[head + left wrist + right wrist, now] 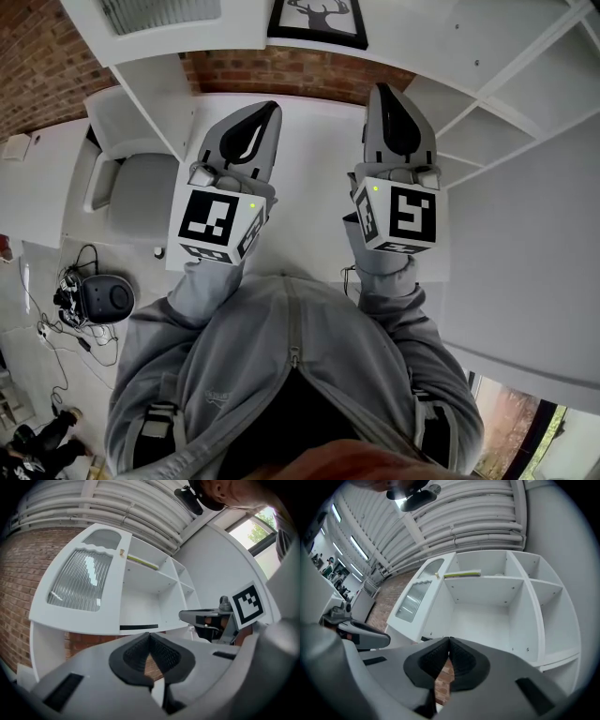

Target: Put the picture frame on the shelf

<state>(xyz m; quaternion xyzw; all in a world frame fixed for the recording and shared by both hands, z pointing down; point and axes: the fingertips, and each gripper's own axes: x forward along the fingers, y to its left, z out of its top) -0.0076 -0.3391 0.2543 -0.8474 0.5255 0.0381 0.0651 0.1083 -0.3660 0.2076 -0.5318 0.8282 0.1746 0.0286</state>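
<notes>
The picture frame [317, 19], black with a deer print on white, rests on the white shelf [234, 37] at the top of the head view. In the left gripper view it shows only as a thin dark strip [138, 627] on the shelf board. My left gripper [265, 112] and right gripper [382, 94] are held up side by side below the frame, apart from it. On each one the black pads meet at the tips with nothing between them, as seen up close on the left gripper [150, 637] and the right gripper [448, 641].
The white shelf unit [520, 602] has several open compartments and a door with ribbed glass [79, 581]. A brick wall [281, 70] is behind it. A grey seat [131, 192] is at the left, with a round device [105, 298] and cables on the floor.
</notes>
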